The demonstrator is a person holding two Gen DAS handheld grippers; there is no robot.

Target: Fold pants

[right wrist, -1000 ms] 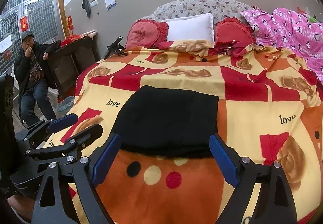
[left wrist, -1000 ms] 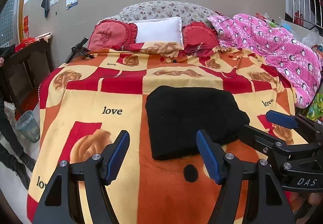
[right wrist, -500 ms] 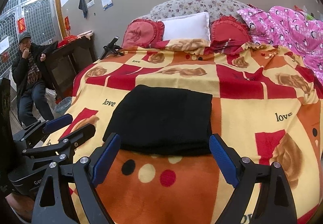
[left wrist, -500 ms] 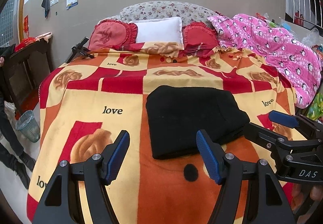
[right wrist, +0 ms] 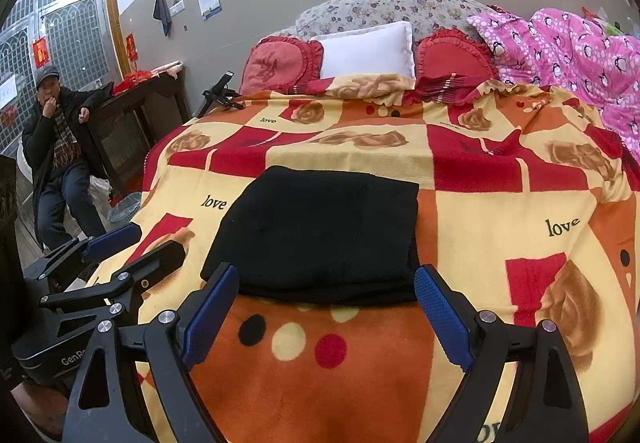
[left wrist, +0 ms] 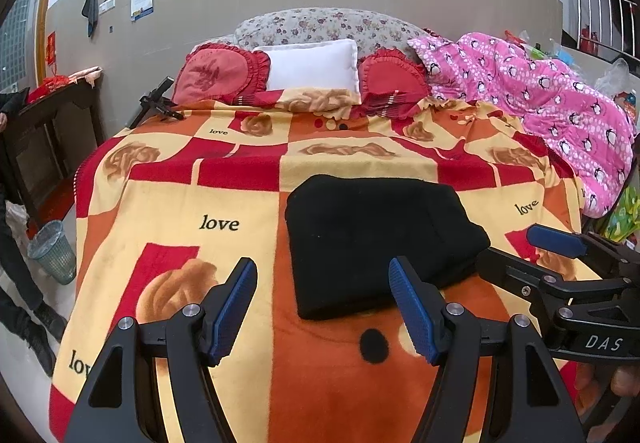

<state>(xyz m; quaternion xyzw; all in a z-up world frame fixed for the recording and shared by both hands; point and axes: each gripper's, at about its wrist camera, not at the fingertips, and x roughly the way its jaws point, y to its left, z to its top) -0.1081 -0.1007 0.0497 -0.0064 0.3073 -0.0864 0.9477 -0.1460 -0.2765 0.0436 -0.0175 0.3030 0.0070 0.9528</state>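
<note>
Your left gripper (left wrist: 323, 307) and right gripper (right wrist: 326, 317) both hang spread and empty above the blanket (left wrist: 168, 203). The black pants (right wrist: 320, 235) lie folded just beyond them

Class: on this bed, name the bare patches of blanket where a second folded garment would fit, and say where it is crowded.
Free: blanket left of the folded black pants, and between pants and pillows. Crowded: right edge, under the pink quilt.
</note>
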